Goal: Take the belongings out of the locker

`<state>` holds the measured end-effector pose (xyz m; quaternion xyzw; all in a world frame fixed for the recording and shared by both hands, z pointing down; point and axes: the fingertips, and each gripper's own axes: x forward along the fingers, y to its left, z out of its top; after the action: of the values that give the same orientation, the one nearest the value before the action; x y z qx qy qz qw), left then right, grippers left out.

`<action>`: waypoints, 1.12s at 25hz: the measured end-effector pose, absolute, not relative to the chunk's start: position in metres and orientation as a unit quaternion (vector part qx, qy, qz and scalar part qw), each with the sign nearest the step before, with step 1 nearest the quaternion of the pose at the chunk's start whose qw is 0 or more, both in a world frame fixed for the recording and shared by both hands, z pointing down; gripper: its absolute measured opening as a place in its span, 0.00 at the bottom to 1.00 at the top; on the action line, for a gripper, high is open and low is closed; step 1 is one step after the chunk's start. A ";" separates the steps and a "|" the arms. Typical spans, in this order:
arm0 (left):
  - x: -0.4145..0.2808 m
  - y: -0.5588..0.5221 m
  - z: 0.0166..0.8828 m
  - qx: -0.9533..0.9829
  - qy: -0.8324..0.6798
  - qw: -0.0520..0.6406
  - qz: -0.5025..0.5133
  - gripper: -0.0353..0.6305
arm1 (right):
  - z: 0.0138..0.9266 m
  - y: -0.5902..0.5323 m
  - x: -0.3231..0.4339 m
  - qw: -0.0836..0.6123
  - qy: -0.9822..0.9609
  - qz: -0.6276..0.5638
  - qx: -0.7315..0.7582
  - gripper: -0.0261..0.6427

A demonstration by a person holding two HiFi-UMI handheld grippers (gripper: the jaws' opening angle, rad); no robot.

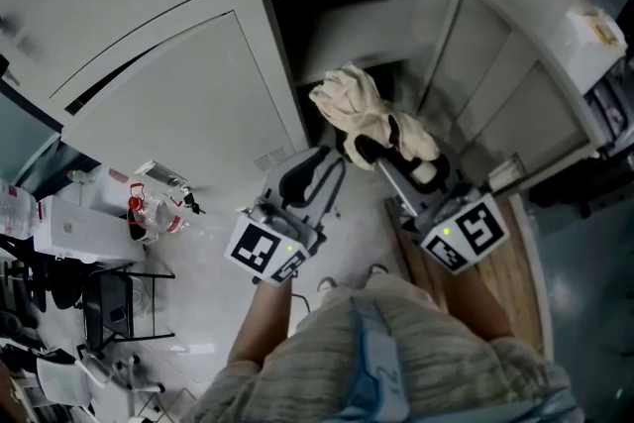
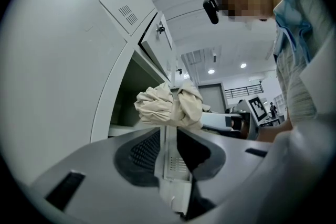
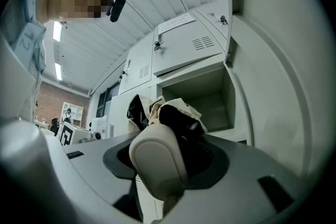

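The right gripper (image 1: 381, 154) (image 3: 168, 139) has its jaws clamped on a crumpled bundle of cream fabric with black parts (image 1: 362, 109) (image 3: 173, 110). It holds the bundle up in front of the open grey metal locker compartment (image 1: 367, 25) (image 3: 205, 97), at the lower front edge of the opening. The bundle is outside the cavity rather than on its floor.

The left gripper (image 1: 307, 175) (image 2: 168, 149) is just beside it, near the opening's left edge. Its dark ribbed jaws stand slightly apart with nothing between them, and only a pale vented panel shows through the gap.

In the left gripper view the fabric bundle (image 2: 170, 105) hangs beyond the jaw tips without touching them. The compartment's grey door (image 1: 505, 84) is swung wide on the right side.
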<state>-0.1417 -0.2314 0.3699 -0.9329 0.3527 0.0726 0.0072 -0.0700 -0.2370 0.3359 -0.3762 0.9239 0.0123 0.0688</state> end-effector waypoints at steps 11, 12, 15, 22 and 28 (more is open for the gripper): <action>-0.137 -0.219 0.370 -0.934 0.351 0.008 0.072 0.18 | 0.337 -0.214 -0.066 0.077 0.931 0.024 -0.357 0.33; -0.136 -0.219 0.369 -0.934 0.350 0.009 0.072 0.18 | 0.336 -0.213 -0.067 0.078 0.931 0.027 -0.354 0.33; -0.134 -0.217 0.367 -0.935 0.347 0.011 0.074 0.18 | 0.334 -0.211 -0.069 0.079 0.933 0.034 -0.349 0.33; -0.136 -0.216 0.368 -0.934 0.349 0.010 0.071 0.18 | 0.335 -0.211 -0.068 0.081 0.932 0.034 -0.352 0.33; -0.135 -0.215 0.368 -0.935 0.347 0.011 0.069 0.18 | 0.339 -0.212 -0.067 0.082 0.932 0.026 -0.352 0.33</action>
<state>-0.1347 -0.2145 0.3678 -0.9353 0.3469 0.0688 0.0105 -0.0669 -0.2120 0.3389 -0.3521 0.9320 0.0264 0.0824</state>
